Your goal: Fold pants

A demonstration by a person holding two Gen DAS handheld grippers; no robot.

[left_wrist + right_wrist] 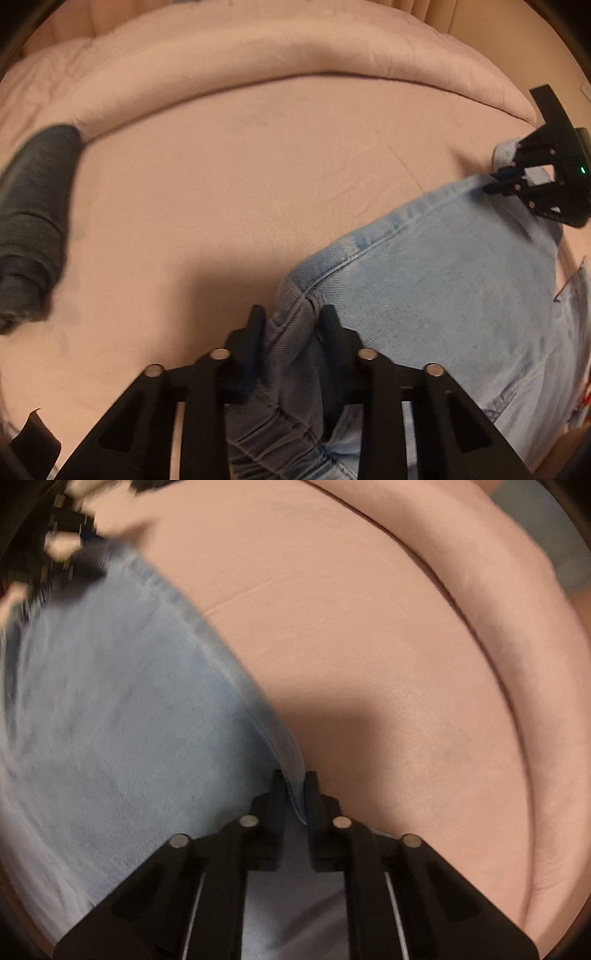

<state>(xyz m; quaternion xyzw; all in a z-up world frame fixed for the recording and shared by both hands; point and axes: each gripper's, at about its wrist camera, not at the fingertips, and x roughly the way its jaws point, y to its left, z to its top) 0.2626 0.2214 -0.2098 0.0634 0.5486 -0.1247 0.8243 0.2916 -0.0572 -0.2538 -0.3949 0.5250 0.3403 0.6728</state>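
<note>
Light blue jeans hang stretched between my two grippers above a pink bed sheet. My left gripper is shut on a bunched corner of the jeans by the elastic waistband. My right gripper is shut on a thin edge of the jeans, which spread to its left. The right gripper also shows in the left wrist view at the far right, on the denim's far corner. The left gripper shows blurred in the right wrist view at the top left.
A dark grey folded garment lies on the sheet at the left. A rolled pink duvet runs along the back of the bed, and also shows in the right wrist view. Bare sheet lies between.
</note>
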